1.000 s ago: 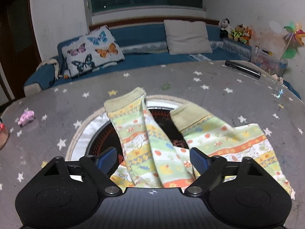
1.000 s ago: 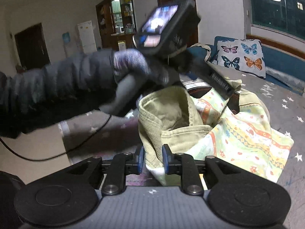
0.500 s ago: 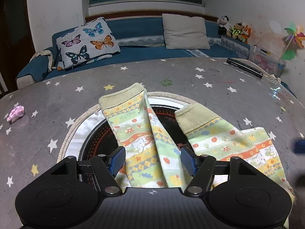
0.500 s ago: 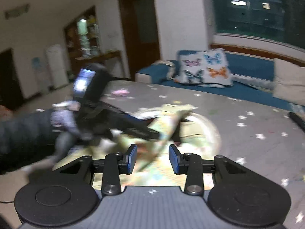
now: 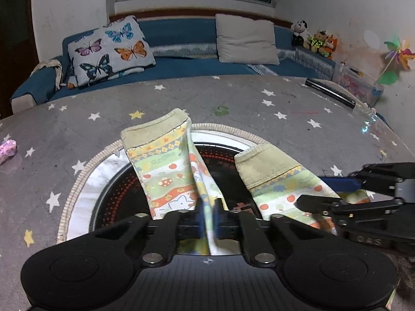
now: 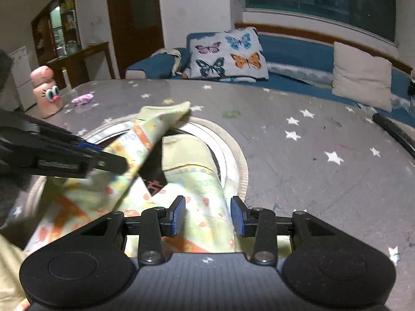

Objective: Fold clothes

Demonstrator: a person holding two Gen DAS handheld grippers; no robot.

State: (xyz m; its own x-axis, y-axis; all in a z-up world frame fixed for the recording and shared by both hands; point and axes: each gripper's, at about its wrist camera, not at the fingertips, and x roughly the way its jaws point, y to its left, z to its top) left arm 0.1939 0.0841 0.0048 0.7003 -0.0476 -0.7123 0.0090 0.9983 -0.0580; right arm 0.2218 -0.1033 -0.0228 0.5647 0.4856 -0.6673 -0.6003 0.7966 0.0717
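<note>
Patterned pants [image 5: 166,171]: left hand-held gripper [image 5: 208,215] pinching leg; right hand-held gripper [image 6: 208,215] part-open astride other leg, visible only right-wrist view.

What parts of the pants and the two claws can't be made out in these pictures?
- Pants waistband: left wrist view, hidden under the left claw body.
- Left leg fabric: right wrist view, motion-blurred beside the left claw.
- Fabric below the open right claw: right wrist view, covered by its body.

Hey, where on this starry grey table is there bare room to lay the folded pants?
Free: the grey star-print tablecloth between the patterned green pants and the blue sofa, and its right side short of the black bar. Crowded: the round centre ring, under the pants.
</note>
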